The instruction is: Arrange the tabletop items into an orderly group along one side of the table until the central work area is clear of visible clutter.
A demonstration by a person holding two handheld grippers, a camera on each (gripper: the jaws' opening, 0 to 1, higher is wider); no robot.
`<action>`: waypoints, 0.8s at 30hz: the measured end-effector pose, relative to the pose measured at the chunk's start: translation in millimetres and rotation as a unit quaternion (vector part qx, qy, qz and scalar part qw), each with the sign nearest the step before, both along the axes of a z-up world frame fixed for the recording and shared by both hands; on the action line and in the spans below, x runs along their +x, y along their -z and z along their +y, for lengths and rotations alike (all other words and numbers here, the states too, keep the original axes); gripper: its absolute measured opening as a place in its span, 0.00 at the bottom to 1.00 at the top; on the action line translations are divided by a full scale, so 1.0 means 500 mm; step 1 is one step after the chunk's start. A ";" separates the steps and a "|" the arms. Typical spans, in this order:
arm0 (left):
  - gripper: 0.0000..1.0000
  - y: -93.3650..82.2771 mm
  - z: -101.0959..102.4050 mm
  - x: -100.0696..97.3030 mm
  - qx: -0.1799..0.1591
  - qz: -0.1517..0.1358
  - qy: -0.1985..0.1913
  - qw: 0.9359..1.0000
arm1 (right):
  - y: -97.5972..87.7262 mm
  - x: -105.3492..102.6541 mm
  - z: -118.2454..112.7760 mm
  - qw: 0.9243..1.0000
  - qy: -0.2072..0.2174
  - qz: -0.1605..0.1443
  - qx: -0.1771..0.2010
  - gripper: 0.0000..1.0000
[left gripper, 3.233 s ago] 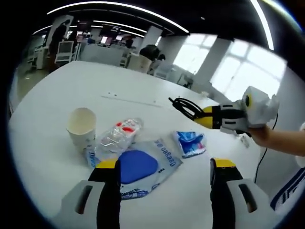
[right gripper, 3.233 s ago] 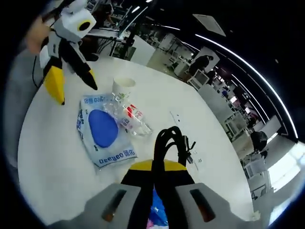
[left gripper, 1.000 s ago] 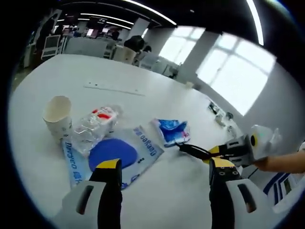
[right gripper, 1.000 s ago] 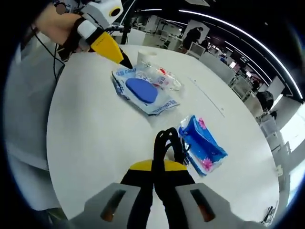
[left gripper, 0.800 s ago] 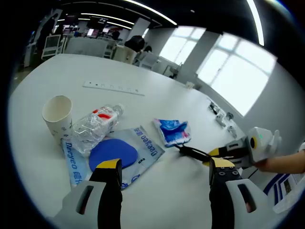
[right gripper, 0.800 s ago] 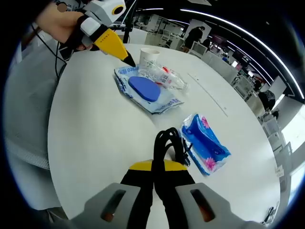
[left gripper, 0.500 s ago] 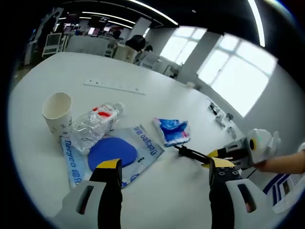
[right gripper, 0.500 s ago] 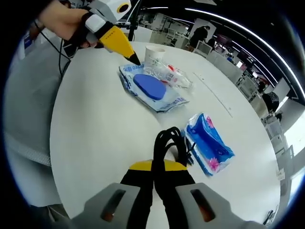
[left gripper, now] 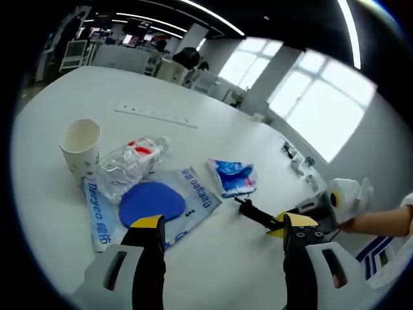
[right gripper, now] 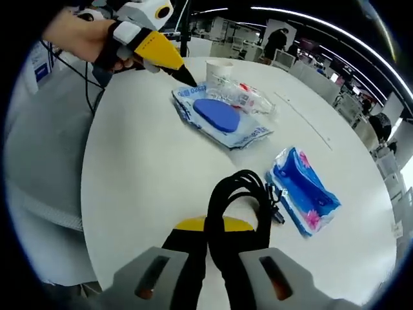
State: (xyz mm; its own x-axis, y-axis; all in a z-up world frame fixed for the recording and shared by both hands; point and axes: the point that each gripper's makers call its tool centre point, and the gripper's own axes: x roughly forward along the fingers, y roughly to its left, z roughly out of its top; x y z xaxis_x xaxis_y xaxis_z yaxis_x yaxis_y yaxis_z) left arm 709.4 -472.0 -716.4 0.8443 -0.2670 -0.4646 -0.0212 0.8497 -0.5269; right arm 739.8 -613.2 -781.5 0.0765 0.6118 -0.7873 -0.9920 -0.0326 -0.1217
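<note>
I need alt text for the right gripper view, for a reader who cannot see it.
The right claw is shut on a black cable bundle above a white table. Beyond lie a blue tissue pack, a blue-and-white pouch, a plastic bottle and a paper cup, with the left claw near the pouch.

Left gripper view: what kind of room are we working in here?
Probably an open-plan office: a large white table, rows of desks under ceiling strip lights, and tall windows along one side.
</note>
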 end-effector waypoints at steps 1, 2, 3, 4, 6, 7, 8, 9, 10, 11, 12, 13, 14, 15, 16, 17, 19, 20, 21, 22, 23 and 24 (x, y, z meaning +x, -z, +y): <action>0.72 0.001 0.001 0.000 0.001 0.000 -0.001 1.000 | 0.002 -0.002 0.001 1.000 0.000 0.005 0.001 0.03; 0.72 0.001 0.002 -0.001 0.000 0.001 -0.001 1.000 | 0.005 -0.002 0.002 1.000 0.000 0.009 0.001 0.03; 0.72 0.000 0.003 -0.001 -0.002 0.000 -0.003 1.000 | 0.008 -0.004 0.003 1.000 0.001 0.015 0.002 0.03; 0.72 0.000 0.004 -0.002 -0.003 0.000 -0.005 1.000 | 0.011 -0.006 0.004 1.000 0.000 0.018 0.002 0.03; 0.72 -0.001 0.003 -0.003 -0.003 -0.001 -0.006 1.000 | 0.013 -0.010 0.006 1.000 -0.003 0.022 -0.001 0.04; 0.72 -0.001 0.003 -0.004 -0.003 -0.001 -0.006 1.000 | 0.014 -0.012 0.007 1.000 -0.004 0.024 -0.001 0.04; 0.72 0.000 0.002 -0.005 -0.003 0.000 -0.006 1.000 | 0.017 -0.013 0.007 1.000 -0.003 0.027 -0.002 0.04; 0.72 0.000 0.001 -0.005 -0.002 0.000 -0.005 1.000 | 0.022 -0.014 0.007 0.999 -0.002 0.033 -0.003 0.04; 0.72 0.000 0.001 -0.006 -0.002 0.000 -0.005 1.000 | 0.023 -0.015 0.008 0.999 -0.002 0.036 -0.003 0.04; 0.72 0.001 0.001 -0.006 -0.003 0.000 -0.006 1.000 | 0.027 -0.016 0.007 0.999 0.001 0.043 -0.002 0.05; 0.72 0.001 0.002 -0.007 -0.003 0.000 -0.006 1.000 | 0.029 -0.016 0.007 0.999 0.003 0.048 -0.002 0.05; 0.72 0.002 0.002 -0.007 -0.004 0.001 -0.007 1.000 | 0.030 -0.016 0.006 0.999 0.004 0.050 -0.002 0.05; 0.72 0.002 0.002 -0.008 -0.005 0.000 -0.008 1.000 | 0.033 -0.016 0.006 0.999 0.005 0.054 -0.001 0.05; 0.72 0.002 0.003 -0.009 -0.006 0.000 -0.010 1.000 | 0.036 -0.017 0.004 0.998 0.006 0.055 -0.003 0.06; 0.72 0.002 0.003 -0.010 -0.006 0.001 -0.010 1.000 | 0.037 -0.017 0.004 0.998 0.006 0.057 -0.003 0.06; 0.72 0.003 0.003 -0.011 -0.006 0.001 -0.011 1.000 | 0.039 -0.018 0.003 0.998 0.007 0.061 -0.004 0.06; 0.72 0.004 0.003 -0.013 -0.007 0.003 -0.013 1.000 | 0.042 -0.020 0.002 0.998 0.009 0.064 -0.005 0.07; 0.72 0.004 0.003 -0.015 -0.007 0.003 -0.013 1.000 | 0.044 -0.020 0.001 0.998 0.009 0.066 -0.006 0.07; 0.72 0.004 0.003 -0.016 -0.007 0.003 -0.014 1.000 | 0.046 -0.021 0.001 0.998 0.009 0.067 -0.007 0.07; 0.72 0.004 0.002 -0.017 -0.007 0.003 -0.015 1.000 | 0.047 -0.022 0.000 0.998 0.009 0.068 -0.008 0.07; 0.71 0.004 0.002 -0.017 -0.007 0.003 -0.015 1.000 | 0.048 -0.022 0.000 0.998 0.009 0.069 -0.009 0.08; 0.71 0.004 0.002 -0.017 -0.007 0.003 -0.015 1.000 | 0.048 -0.022 0.000 0.997 0.009 0.070 -0.009 0.08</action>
